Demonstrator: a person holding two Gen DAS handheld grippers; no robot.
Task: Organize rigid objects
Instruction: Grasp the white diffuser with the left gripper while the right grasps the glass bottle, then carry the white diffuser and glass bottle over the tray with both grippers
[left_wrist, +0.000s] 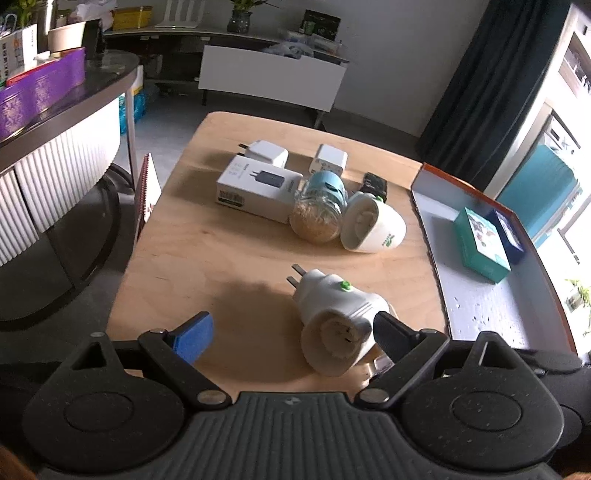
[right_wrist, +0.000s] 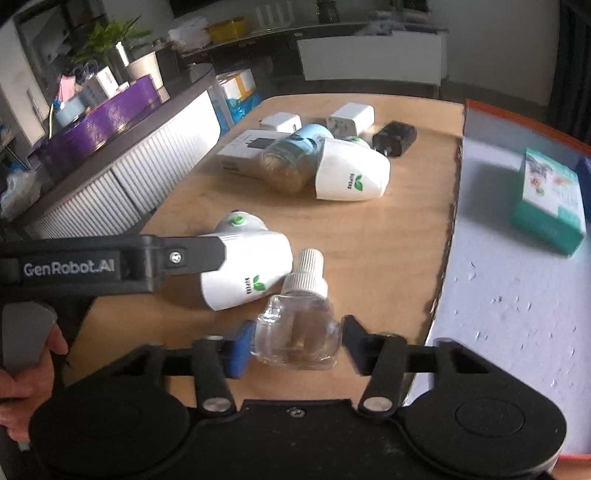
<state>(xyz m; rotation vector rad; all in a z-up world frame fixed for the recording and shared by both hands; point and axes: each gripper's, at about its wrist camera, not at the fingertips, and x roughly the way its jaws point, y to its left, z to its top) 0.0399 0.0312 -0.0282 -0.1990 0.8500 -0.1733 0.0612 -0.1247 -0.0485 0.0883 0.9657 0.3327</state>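
On the light wooden table (left_wrist: 177, 236), near its front edge, a white plug-in vaporizer (left_wrist: 338, 325) with a green button lies on its side, prongs pointing away. The left gripper (left_wrist: 291, 330) straddles it with jaws spread wide: the black finger touches or nearly touches its right flank, while the blue-padded finger (left_wrist: 194, 338) stands well clear, so nothing is clamped. Just beside that vaporizer, a clear refill bottle (right_wrist: 295, 332) with a ribbed white cap lies flat between the fingers of the right gripper (right_wrist: 295, 347); the blue pad (right_wrist: 242, 349) sits against its left side, and whether the black finger on the right presses the glass cannot be told. Farther back lie a second white vaporizer (right_wrist: 351, 173), a glass jar with a pale blue lid (left_wrist: 319, 210), a white charger box (left_wrist: 258, 188), two white adapters and a black plug (right_wrist: 395, 138). Right of the table, an orange-rimmed tray (left_wrist: 480, 295) holds a teal box (left_wrist: 480, 243) and a dark blue one.
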